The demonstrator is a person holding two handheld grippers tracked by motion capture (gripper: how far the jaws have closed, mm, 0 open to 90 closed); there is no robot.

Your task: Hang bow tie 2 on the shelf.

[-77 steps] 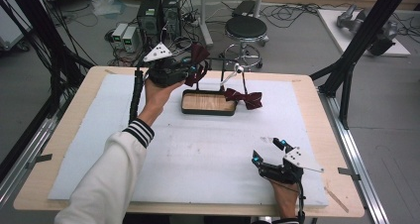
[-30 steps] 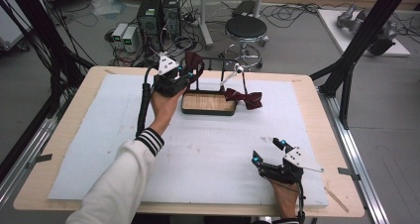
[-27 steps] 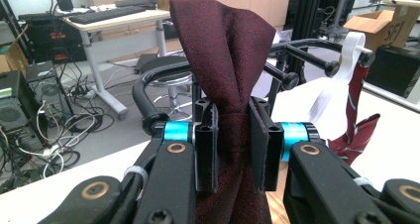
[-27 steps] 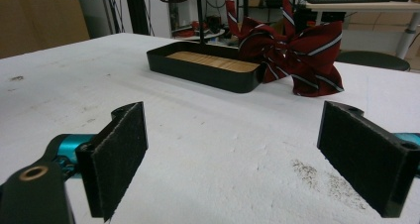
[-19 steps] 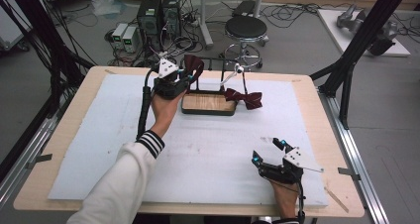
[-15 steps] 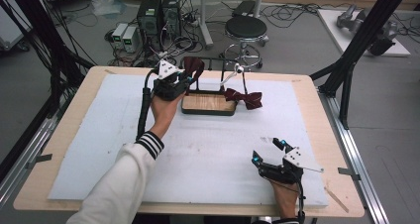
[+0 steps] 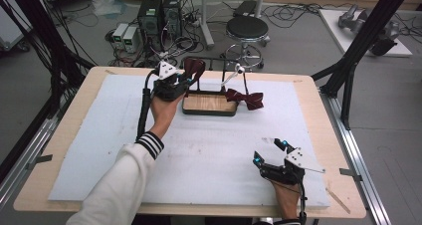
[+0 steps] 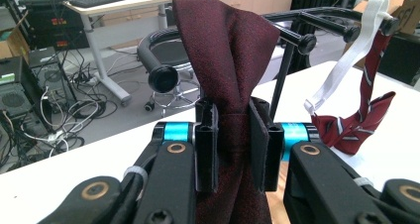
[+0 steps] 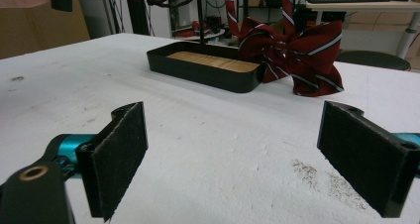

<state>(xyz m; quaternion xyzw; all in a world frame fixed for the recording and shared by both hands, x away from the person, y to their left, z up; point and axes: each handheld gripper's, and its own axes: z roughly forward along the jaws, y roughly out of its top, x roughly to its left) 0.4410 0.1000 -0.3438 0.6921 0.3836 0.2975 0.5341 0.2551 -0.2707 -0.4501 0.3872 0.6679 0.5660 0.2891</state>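
Jaws of the left gripper [image 8: 233, 144] are pinching a dark red bow tie [image 8: 225, 60] at its narrow middle, the cloth fanning out above the pads and hanging down below them. Compared with a couple of seconds ago, the left hand [image 7: 164, 108] has been drawing in toward the black stand [image 7: 211, 63] — it was out to the left of the stand and higher, and over the last second it is barely shifting, settling just left of the stand's rail. That is suggesting the carrying is nearly done and the hanging or draping on the rail [image 8: 317, 21] is the step coming up; the tie is not yet resting on the rail, only held close in front of it. A striped bow tie [image 7: 245, 98] is already hanging from the stand by its white strap [image 8: 346, 55], to the right of the wooden tray [image 7: 209, 104] at the stand's foot. Well in front of the stand, the right gripper [image 9: 233, 154] is waiting with jaws spread wide and nothing between them — unchanged throughout.
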